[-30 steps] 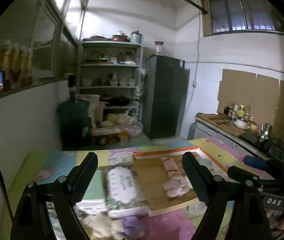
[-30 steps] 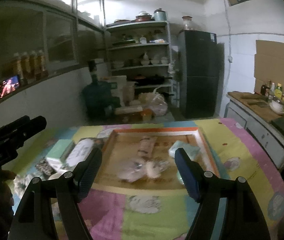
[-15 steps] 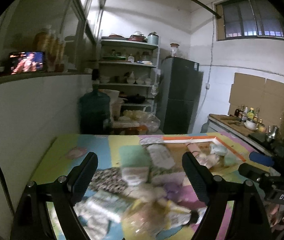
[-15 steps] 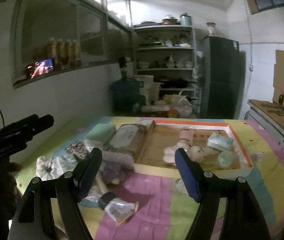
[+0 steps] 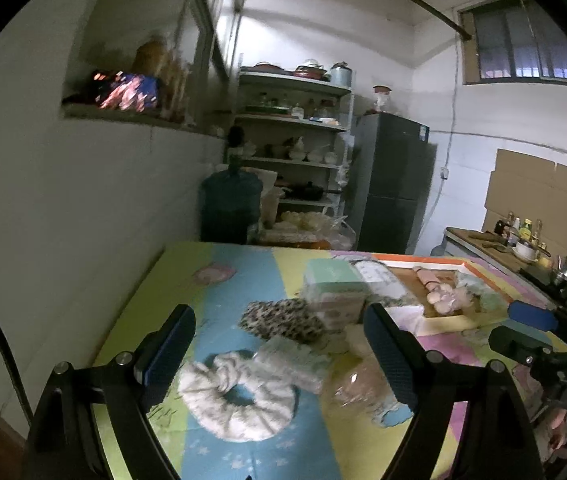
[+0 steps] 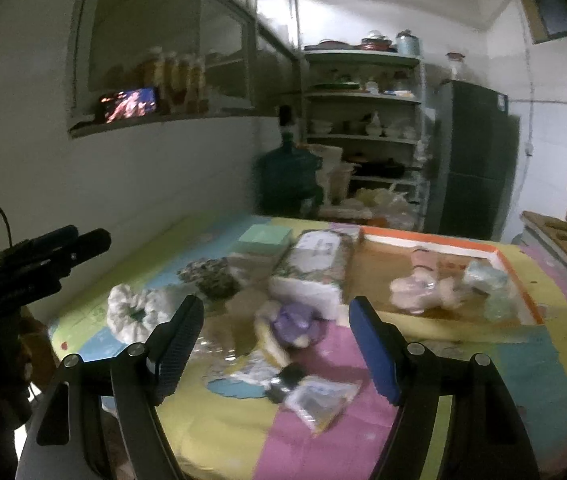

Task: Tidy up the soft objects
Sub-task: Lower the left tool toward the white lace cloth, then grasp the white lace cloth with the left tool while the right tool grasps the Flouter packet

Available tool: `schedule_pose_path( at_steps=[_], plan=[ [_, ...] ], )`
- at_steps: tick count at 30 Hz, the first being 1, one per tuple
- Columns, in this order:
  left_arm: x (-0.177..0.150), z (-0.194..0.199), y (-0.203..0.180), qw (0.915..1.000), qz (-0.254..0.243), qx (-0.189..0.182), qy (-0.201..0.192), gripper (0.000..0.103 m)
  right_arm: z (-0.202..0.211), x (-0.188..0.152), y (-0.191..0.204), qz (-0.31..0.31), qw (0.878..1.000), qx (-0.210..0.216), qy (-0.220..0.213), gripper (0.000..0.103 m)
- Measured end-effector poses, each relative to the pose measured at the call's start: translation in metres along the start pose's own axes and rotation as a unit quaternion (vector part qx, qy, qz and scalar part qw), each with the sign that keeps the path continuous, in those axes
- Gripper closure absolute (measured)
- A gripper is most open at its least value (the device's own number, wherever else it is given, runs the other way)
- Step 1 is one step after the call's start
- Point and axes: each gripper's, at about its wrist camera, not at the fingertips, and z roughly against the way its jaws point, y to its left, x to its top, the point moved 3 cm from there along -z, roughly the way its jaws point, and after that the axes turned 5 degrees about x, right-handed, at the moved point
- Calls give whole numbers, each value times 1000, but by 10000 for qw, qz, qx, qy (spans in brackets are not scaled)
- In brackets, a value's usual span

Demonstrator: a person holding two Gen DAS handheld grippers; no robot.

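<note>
Left wrist view: our left claw (image 5: 279, 344) hangs open above the white scrunchie (image 5: 239, 396) near the desk's (image 5: 155, 292) left edge; we should descend straight and pinch its ring; right claw (image 6: 275, 338) gapes empty.

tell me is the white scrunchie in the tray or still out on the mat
Out. The white scrunchie lies on the mat between the open left gripper's fingers, well apart from the tray, which holds other soft items.

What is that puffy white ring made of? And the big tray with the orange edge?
The white ring looks like soft, matte gathered fabric, probably a scrunchie: its surface is puckered into folds all round. The tray looks like cardboard, with a dull brown floor and thin flat walls edged in orange, though the blur leaves that uncertain.
</note>
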Motion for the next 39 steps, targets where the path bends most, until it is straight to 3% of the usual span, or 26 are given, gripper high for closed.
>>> schedule_pose_path(
  at_steps=[7, 19, 27, 29, 32, 34, 37, 39],
  plan=[
    [-26, -14, 30, 9993, 154, 196, 277, 17, -29, -5, 21, 21, 9992, 322, 245, 27],
    [-70, -69, 61, 9918, 236, 259, 1228, 17, -91, -5, 49, 265, 9942, 713, 760, 27],
    [-80, -88, 68, 9883, 436, 199, 1451, 18, -133, -3, 56, 338, 9860, 1087, 1222, 27],
    [-84, -92, 66, 9877, 403, 137, 1501, 25, -145, -2, 59, 410, 9823, 1183, 1393, 27],
    [-87, -92, 61, 9898, 161, 318, 1383, 44, -167, -2, 64, 635, 9747, 1288, 1712, 27],
    [-87, -94, 62, 9900, 119, 392, 1347, 68, -181, -2, 67, 769, 9682, 1389, 1934, 27],
    [-87, -92, 65, 9902, 250, 265, 1351, 80, -202, -4, 69, 1053, 9587, 1362, 2264, 27],
    [-88, -92, 68, 9902, 318, 218, 1342, 82, -212, -7, 70, 1219, 9532, 1341, 2422, 27]
  ],
)
